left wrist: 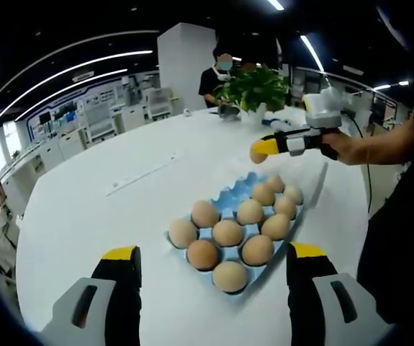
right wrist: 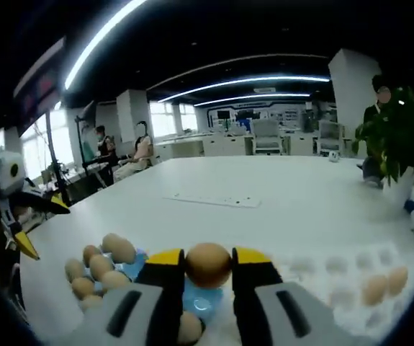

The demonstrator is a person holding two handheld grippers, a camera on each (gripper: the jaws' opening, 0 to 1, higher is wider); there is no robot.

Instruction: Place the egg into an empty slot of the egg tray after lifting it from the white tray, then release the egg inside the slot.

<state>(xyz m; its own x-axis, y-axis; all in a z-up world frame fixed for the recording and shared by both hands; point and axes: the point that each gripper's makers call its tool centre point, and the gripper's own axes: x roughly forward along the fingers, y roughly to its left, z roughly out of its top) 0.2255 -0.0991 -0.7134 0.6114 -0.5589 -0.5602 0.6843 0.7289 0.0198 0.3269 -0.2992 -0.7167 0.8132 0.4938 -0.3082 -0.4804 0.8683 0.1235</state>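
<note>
1. Gripping an egg (right wrist: pixel 208 264) between its yellow-tipped jaws, the right gripper (right wrist: pixel 208 268) holds it in the air above the blue egg tray (right wrist: pixel 131 264); the left gripper view shows this gripper (left wrist: pixel 261 151) over the tray's far end.
2. Blue egg tray (left wrist: pixel 230 199): on the white counter (left wrist: pixel 84 216), holding a cluster of brown eggs (left wrist: pixel 228 232).
3. Left gripper (left wrist: pixel 210 254): jaws spread wide, empty, on the near side of the egg tray.
4. White tray (right wrist: pixel 351 277): to the right in the right gripper view, two eggs (right wrist: pixel 383 285) in it, blurred.
5. Potted plant (left wrist: pixel 253 90): far side of the counter.
</note>
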